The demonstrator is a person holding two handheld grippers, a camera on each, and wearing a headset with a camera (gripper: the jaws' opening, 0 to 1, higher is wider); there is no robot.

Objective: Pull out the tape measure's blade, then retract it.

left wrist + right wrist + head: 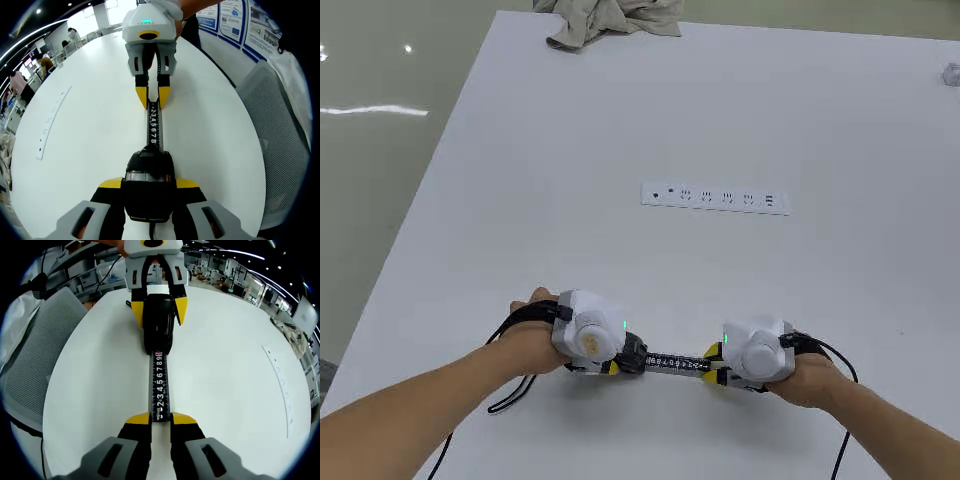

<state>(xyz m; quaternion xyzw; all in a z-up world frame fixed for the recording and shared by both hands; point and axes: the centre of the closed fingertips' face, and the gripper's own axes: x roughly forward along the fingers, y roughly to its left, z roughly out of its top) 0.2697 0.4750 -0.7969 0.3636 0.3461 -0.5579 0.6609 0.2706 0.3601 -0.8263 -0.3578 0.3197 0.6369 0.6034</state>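
Note:
A black tape measure case sits between the yellow-tipped fingers of my left gripper, which is shut on it. The same case shows near the table's front edge in the head view, and as a black block in the right gripper view. A short length of black blade with white numbers runs out of it, also seen as the blade and the blade. My right gripper is shut on the blade's end, facing the left gripper; the right gripper lies about a hand's width away.
A white power strip lies flat mid-table, beyond the grippers. A crumpled grey cloth sits at the far edge. Black cables trail from both grippers toward the front edge. A mesh chair back stands beside the table.

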